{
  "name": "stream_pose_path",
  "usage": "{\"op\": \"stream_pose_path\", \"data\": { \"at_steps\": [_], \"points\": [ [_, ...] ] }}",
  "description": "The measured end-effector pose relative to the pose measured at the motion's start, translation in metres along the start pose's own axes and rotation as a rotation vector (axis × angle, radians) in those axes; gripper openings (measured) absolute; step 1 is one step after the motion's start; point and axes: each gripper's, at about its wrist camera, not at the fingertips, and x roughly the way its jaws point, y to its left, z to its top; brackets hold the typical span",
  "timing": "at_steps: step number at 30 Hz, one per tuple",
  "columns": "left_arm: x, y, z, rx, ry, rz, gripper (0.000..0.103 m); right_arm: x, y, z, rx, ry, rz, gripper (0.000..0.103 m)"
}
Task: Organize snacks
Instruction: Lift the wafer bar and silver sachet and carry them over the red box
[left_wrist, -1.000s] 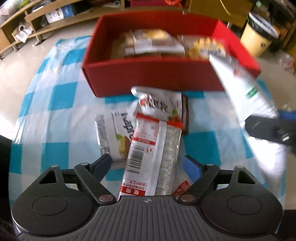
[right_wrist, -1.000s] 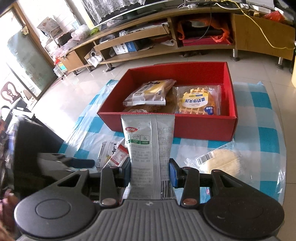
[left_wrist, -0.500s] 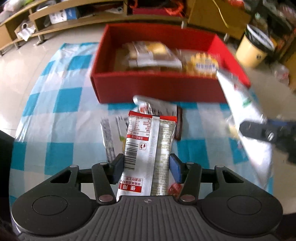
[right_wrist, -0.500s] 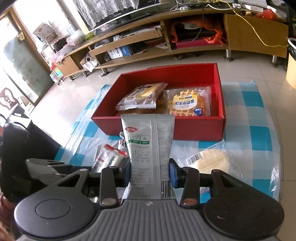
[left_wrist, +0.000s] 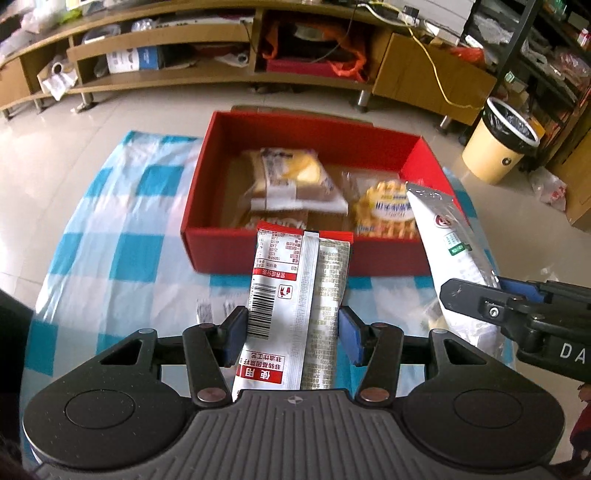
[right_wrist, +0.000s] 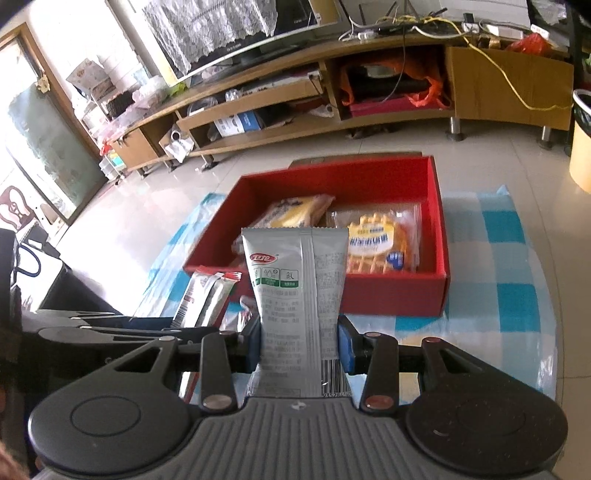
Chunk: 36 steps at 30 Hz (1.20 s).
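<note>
My left gripper (left_wrist: 291, 332) is shut on a red-and-silver snack packet (left_wrist: 299, 295), held above the checked cloth in front of the red box (left_wrist: 221, 243). My right gripper (right_wrist: 301, 341) is shut on a grey-and-green snack packet (right_wrist: 299, 291), also held in front of the red box (right_wrist: 391, 295). That packet shows at the right of the left wrist view (left_wrist: 450, 251). The left-held packet shows in the right wrist view (right_wrist: 207, 295). Inside the box lie a yellow bread pack (left_wrist: 291, 177) and a waffle pack (left_wrist: 388, 214).
A blue-and-white checked cloth (left_wrist: 122, 251) covers the floor under the box. More packets lie on it below the grippers (right_wrist: 243, 314). A low wooden TV stand (left_wrist: 221, 48) runs along the back. A yellow bin (left_wrist: 498, 144) stands at the right.
My left gripper shut on the red-and-silver packet and lifted it off the cloth toward the box. My right gripper rose and moved a little closer to the box with its packet.
</note>
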Motion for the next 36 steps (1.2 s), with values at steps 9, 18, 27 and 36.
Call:
{"op": "stream_pose_path", "data": {
  "at_steps": [9, 18, 27, 36],
  "points": [
    [-0.001, -0.009, 0.022, -0.001, -0.045, -0.007, 0.061, -0.003, -0.003, 0.021, 0.012, -0.044, -0.005, 0.038],
    [0.004, -0.011, 0.044, -0.02, -0.073, -0.004, 0.061, 0.001, -0.006, 0.04, 0.008, -0.065, -0.018, 0.038],
    [0.012, -0.012, 0.063, -0.017, -0.085, 0.014, 0.061, 0.013, -0.013, 0.059, 0.012, -0.072, -0.032, 0.038],
    [0.023, -0.011, 0.077, -0.017, -0.087, 0.035, 0.061, 0.028, -0.02, 0.074, 0.023, -0.069, -0.05, 0.038]
  ]
}}
